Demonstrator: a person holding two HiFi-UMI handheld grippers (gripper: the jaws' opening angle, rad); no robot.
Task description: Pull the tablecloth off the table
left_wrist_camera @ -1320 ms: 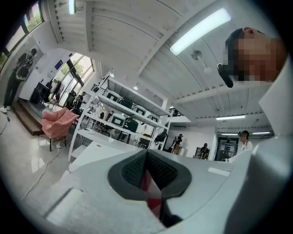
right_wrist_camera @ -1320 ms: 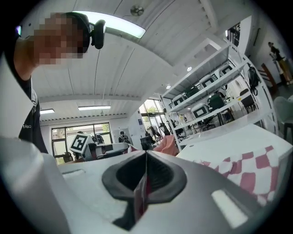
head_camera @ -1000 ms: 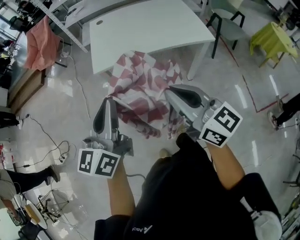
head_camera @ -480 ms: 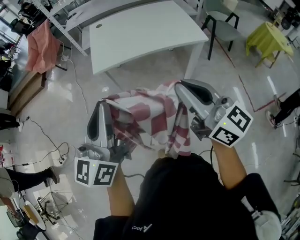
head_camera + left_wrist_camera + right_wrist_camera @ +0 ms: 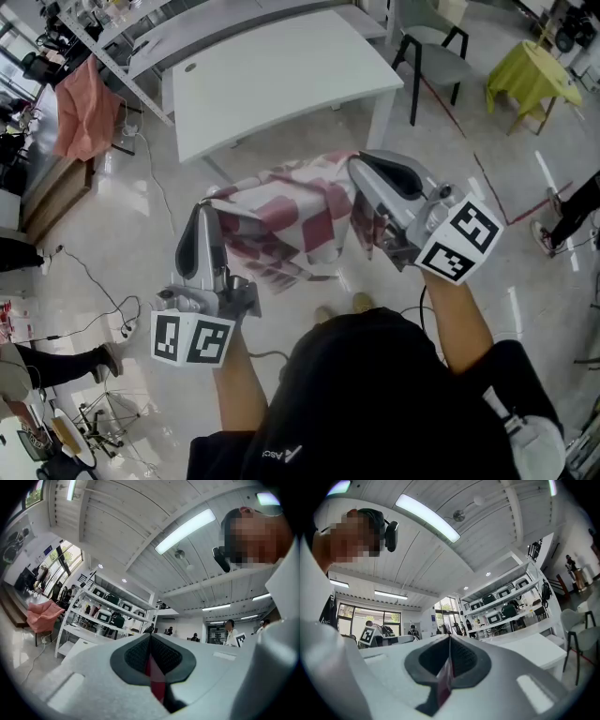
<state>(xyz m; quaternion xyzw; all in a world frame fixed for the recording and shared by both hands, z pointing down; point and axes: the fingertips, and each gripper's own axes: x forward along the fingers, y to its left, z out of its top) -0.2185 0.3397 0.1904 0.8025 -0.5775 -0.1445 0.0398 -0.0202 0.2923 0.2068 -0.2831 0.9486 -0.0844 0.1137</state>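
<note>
While two hand-held grippers [image 5: 208,216] [image 5: 360,169] each clamp one checked tablecloth [image 5: 291,223], one white table [image 5: 272,75] behind

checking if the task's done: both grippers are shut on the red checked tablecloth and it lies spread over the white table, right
Not quite. The left gripper and right gripper are shut on the red checked tablecloth, but it hangs between them above the floor, off the white table, as the head view shows.

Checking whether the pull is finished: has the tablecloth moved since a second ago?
Yes. The tablecloth has drawn away from the near edge of the white table, toward the person; floor now shows between them.
</note>
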